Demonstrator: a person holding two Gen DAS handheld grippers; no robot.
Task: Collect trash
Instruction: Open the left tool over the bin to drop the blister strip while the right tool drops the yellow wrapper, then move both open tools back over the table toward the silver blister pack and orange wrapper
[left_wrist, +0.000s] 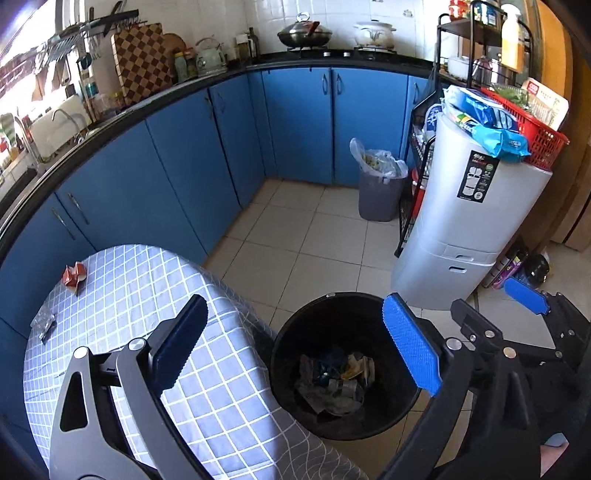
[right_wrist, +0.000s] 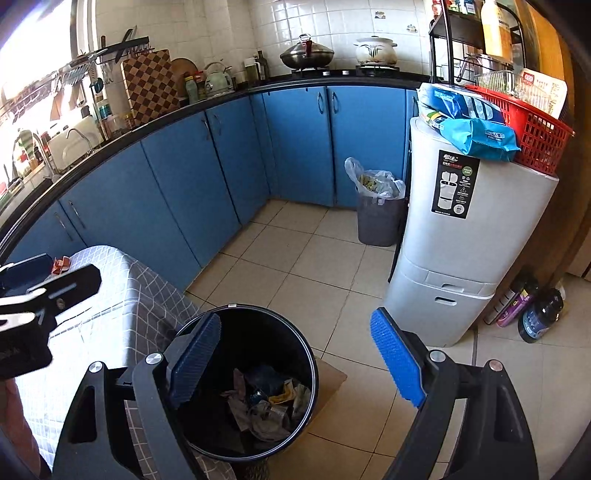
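The kitchen floor (right_wrist: 325, 258) ran pale and tiled between the blue cabinets (left_wrist: 192, 162) and a tall grey drawer unit (right_wrist: 461, 236), and at the near edge stood a small table under a checked cloth (left_wrist: 155, 295), pushed close enough to the black bin (left_wrist: 347, 362) that its corner almost touched the rim, probably so scraps could go over in one short reach. The bin sat open on the floor, and crumpled wrappers and paper (right_wrist: 266, 398) lay in a heap at its bottom. The left gripper (left_wrist: 295, 347) hung above the gap between cloth and bin, its jaws spread wide with nothing between them, tilted down toward the bin's mouth as a tool is held for letting go. The right gripper (right_wrist: 295, 354) was poised over the same bin, likewise splayed and empty. Collection looked unfinished: a torn red wrapper (left_wrist: 75, 277) lay at the far corner of the cloth, and a small clear crumpled packet (left_wrist: 44, 321) lay near the left edge, both well apart from either gripper and likely next.
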